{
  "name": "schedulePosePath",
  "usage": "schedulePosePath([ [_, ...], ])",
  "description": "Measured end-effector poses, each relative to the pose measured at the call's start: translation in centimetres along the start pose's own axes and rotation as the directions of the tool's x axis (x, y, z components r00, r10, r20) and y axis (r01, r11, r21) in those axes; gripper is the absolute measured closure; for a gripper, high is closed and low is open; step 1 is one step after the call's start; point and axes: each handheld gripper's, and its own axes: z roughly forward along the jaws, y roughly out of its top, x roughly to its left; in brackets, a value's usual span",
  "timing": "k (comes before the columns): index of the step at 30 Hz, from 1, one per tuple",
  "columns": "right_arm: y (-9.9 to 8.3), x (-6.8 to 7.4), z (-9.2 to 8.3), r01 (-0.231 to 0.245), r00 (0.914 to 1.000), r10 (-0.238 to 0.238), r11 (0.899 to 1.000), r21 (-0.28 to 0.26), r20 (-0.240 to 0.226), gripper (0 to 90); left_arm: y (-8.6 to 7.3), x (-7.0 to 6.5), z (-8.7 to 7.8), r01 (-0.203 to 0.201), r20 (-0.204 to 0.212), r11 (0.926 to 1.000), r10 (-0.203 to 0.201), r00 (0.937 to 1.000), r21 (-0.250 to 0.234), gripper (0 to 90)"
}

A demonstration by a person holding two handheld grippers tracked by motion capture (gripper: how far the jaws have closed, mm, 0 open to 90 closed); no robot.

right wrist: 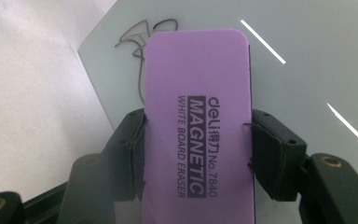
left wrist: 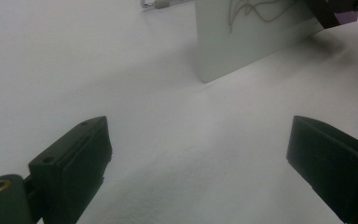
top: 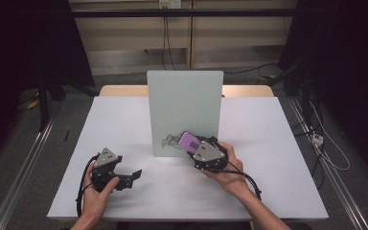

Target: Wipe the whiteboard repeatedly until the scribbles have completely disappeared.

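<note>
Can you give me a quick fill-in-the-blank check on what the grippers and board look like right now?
1. The right gripper is shut on a ____ eraser.
2. The whiteboard stands ____ on the table.
3. The left gripper has its jaws ____.
4. The scribble is drawn on the ____.

Missing words: purple; upright; open; whiteboard

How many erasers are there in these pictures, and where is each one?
1. The purple eraser is gripped by its long edges in the right tongs, against the lower part of the upright whiteboard, at the pen scribble. Another could be hidden behind the board.
</note>
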Motion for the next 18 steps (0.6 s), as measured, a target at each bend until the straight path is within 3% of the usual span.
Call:
schedulePosePath([
  [7, 0.04, 0.45, 0.37, 0.015, 0.9997, -0.015, 1.0, 0.014, -0.021, 42.3, 0.0, 0.0, 0.04, -0.001, 0.002, 1.0, 0.001, 1.0, 0.004, 6.4],
  [14, 0.01, 0.44, 0.44, -0.007, 0.9989, 0.008, 1.0, 0.017, -0.045, 42.3, -0.02, 0.1, -0.05, 0.002, 0.007, 1.0, -0.002, 1.0, 0.004, 6.5],
  [18, 0.16, -0.41, -0.13, -0.01, 0.9999, 0.01, 1.0, 0.003, -0.006, 42.3, 0.01, 0.19, -0.15, 0.002, 0.004, 1.0, -0.002, 1.0, 0.007, 6.5],
])
